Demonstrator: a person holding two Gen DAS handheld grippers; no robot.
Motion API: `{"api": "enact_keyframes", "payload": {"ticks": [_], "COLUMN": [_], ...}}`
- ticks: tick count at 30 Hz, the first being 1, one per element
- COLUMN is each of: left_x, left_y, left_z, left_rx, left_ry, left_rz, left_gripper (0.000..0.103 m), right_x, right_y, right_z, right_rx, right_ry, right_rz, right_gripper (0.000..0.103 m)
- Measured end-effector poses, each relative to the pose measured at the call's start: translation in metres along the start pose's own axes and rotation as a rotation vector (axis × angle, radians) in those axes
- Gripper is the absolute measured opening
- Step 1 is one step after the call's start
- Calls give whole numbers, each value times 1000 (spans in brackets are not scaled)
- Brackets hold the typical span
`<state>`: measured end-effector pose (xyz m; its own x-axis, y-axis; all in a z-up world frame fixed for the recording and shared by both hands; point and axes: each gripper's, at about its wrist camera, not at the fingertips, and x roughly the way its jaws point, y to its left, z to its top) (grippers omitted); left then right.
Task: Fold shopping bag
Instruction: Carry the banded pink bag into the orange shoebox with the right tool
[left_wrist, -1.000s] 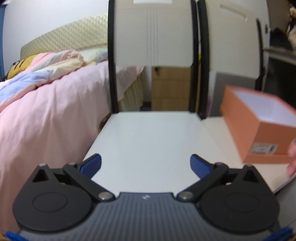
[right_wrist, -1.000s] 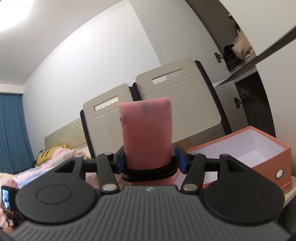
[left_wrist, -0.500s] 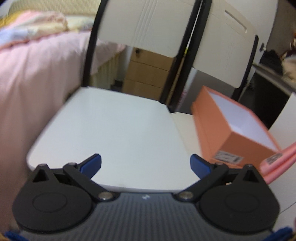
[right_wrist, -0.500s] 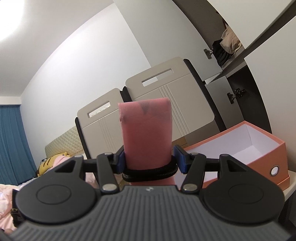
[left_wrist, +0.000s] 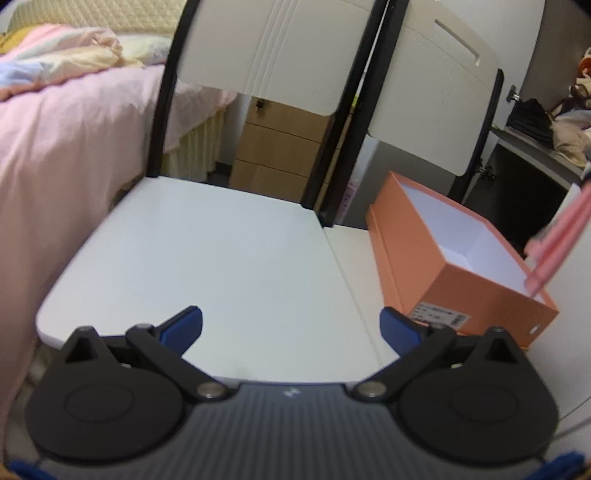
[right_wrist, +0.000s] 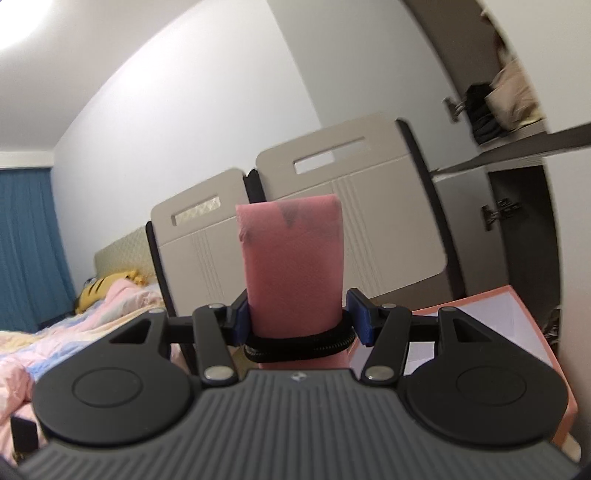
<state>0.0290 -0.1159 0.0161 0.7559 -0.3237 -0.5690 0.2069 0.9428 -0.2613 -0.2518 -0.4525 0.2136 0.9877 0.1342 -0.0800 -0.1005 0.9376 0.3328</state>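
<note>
Two white chair seats (left_wrist: 207, 254) are set side by side as the work surface, with a pink-covered bed (left_wrist: 70, 140) just beside on the left and an open orange shoebox (left_wrist: 461, 258) on the right-hand seat. The folded pink shopping bag (right_wrist: 291, 262), bound by a black elastic band (right_wrist: 299, 341), is held upright between the blue pads (right_wrist: 360, 314) of the right gripper (right_wrist: 297, 314), jaws at mid width, above the box's near end. The left gripper (left_wrist: 290, 326) is wide and empty over the bare seat. Judged step: bag likely to be dropped into the box or unbound on the seat. Bag should be kept upright and the box rim cleared. Open room is plentiful on the left seat; chair backs (left_wrist: 273, 48) close off the far side.
</note>
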Motion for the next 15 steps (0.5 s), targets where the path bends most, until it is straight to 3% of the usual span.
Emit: {"api": "enact_keyframes", "payload": {"ticks": [7,12,15], "left_x": [-4,1,6], "left_y": [-3,-10,-11], "left_z": [2,4,5], "left_rx": [11,58,81], "left_ry": [-39,-74,-69], "left_rz": [51,125,129], "left_gripper": [103,103,103], "right_x": [78,157,201], "right_y": [-13,-30,-45], "right_z": [36,17,-4], "right_rx": [-16,-5,-11], "right_ry": [224,423,522], "right_rz": [-126,-206,-263], "right_gripper": [57,57,57]}}
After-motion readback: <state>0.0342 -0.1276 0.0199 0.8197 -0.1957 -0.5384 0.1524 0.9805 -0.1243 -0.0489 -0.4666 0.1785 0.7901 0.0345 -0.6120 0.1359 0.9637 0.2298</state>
